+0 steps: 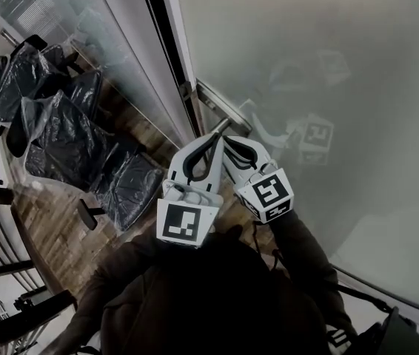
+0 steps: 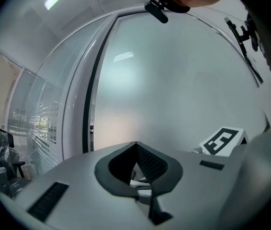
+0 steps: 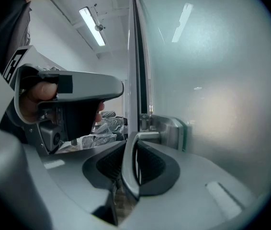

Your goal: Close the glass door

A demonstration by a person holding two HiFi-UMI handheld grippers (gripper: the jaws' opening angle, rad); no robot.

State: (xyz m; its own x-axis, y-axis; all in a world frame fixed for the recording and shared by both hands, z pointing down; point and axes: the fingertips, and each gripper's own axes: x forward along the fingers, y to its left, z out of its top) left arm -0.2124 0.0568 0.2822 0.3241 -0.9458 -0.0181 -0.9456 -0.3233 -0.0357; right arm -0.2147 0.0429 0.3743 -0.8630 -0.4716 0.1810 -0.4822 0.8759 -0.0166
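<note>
The frosted glass door [image 1: 328, 65] fills the right side of the head view, its edge against the dark frame strip [image 1: 172, 43]. A silver lever handle [image 1: 223, 126] sits at the door's edge. In the right gripper view this handle [image 3: 129, 162] runs between the ribbed pads, and my right gripper [image 3: 131, 150] is shut on it beside the metal lock plate [image 3: 170, 131]. My left gripper [image 1: 212, 136] is just left of the right gripper [image 1: 229, 140], its tip near the handle. In the left gripper view its jaws [image 2: 135, 143] meet with nothing between them, facing the door [image 2: 174, 90].
Left of the frame is a glass partition [image 1: 113, 43]; beyond it stand several office chairs wrapped in dark plastic [image 1: 69, 132] on a wooden floor [image 1: 54, 228]. The person's dark sleeves [image 1: 217, 294] fill the bottom of the head view. The right gripper's marker cube [image 2: 224, 140] is close beside the left one.
</note>
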